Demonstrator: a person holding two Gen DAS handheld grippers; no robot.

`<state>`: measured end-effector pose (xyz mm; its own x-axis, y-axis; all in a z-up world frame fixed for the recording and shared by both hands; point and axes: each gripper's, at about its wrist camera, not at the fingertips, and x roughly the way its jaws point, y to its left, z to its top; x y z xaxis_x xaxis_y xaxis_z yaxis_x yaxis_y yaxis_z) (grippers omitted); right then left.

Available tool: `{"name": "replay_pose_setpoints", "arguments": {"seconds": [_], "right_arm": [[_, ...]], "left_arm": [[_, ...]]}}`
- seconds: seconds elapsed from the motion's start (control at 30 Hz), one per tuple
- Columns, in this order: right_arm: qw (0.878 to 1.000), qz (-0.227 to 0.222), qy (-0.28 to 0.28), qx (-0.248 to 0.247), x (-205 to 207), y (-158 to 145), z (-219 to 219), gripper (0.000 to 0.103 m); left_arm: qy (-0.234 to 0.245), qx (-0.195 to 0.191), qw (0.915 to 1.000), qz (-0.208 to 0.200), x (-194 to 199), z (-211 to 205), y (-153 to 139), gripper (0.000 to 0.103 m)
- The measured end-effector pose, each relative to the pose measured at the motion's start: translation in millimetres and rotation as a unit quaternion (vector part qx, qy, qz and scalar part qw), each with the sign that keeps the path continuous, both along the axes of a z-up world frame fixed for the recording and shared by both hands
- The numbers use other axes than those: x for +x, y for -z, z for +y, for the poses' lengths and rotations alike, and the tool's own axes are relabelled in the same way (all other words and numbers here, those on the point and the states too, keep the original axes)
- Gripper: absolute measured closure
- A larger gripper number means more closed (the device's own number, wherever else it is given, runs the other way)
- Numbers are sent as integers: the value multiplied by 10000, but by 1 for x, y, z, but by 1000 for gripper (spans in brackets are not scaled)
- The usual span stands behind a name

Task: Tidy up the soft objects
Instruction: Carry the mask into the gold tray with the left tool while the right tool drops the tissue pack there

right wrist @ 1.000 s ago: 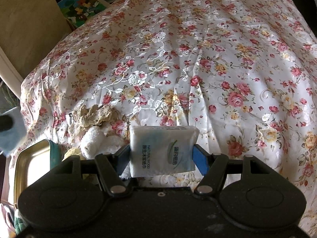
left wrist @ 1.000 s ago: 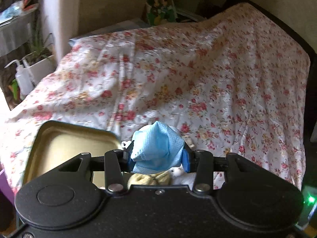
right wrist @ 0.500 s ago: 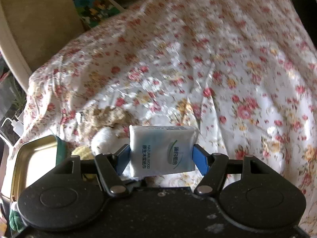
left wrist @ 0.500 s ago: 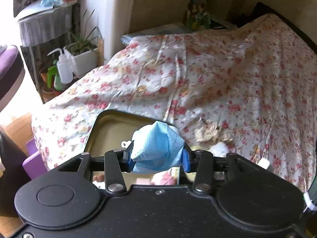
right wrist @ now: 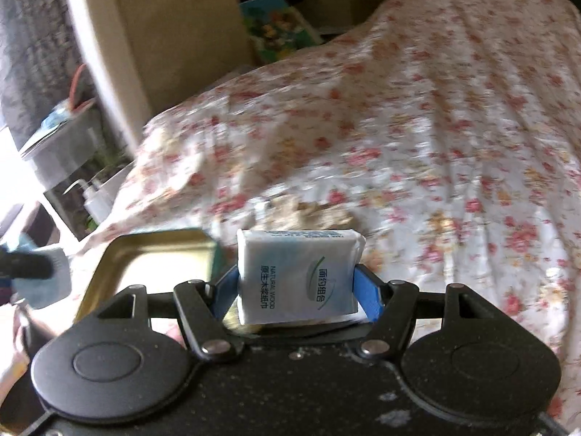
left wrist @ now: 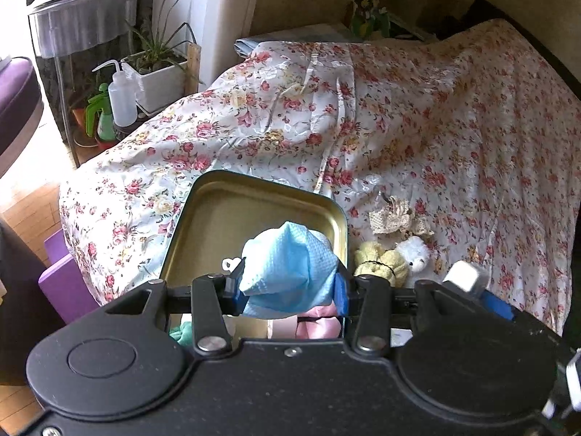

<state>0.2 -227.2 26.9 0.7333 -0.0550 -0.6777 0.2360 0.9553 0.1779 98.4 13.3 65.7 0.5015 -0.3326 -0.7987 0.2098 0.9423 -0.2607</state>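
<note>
My left gripper (left wrist: 288,285) is clamped on a crumpled blue mask (left wrist: 288,272), holding it in the air over the open tin (left wrist: 254,214), whose gold lid stands up behind it. Under the mask, inside the tin, I can make out something pink (left wrist: 316,327) and a bit of green (left wrist: 183,330), too hidden to name. My right gripper (right wrist: 297,283) grips a white tissue pack (right wrist: 297,276) by its two sides, lifted above the bed (left wrist: 454,127) just right of the tin; in the left view the pack shows as a blur at the right edge. On the floral sheet beside the tin lie a yellow plush (left wrist: 377,258), a white plush (left wrist: 414,252) touching it, and a beige lace piece (left wrist: 399,216) just behind them. The right view is smeared, so detail there is poor.
</note>
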Motion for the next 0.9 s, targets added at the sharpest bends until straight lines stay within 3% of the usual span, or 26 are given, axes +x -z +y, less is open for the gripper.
{"name": "replay_pose_setpoints", "arguments": {"seconds": [0.2, 0.37, 0.43, 0.53, 0.6, 0.9], "right_arm": [[9988, 175, -419, -196, 26, -3, 44, 36], [9969, 275, -727, -78, 54, -9, 70, 36], [9965, 280, -778, -84, 63, -11, 79, 35], [9954, 272, -917, -68, 79, -14, 90, 33], [9953, 279, -926, -80, 85, -14, 96, 29], [9955, 328, -871, -171, 80, -11, 95, 29]], "left_arm": [[-166, 135, 9997, -121, 11, 3, 5, 59], [-272, 88, 9996, -80, 20, 9, 8, 58], [-359, 86, 9993, -75, 22, 14, 8, 53], [-544, 45, 9984, -127, 25, 22, 6, 35], [-647, -2, 9977, -193, 26, 27, 3, 34], [-674, -19, 9976, -172, 25, 34, 3, 31]]}}
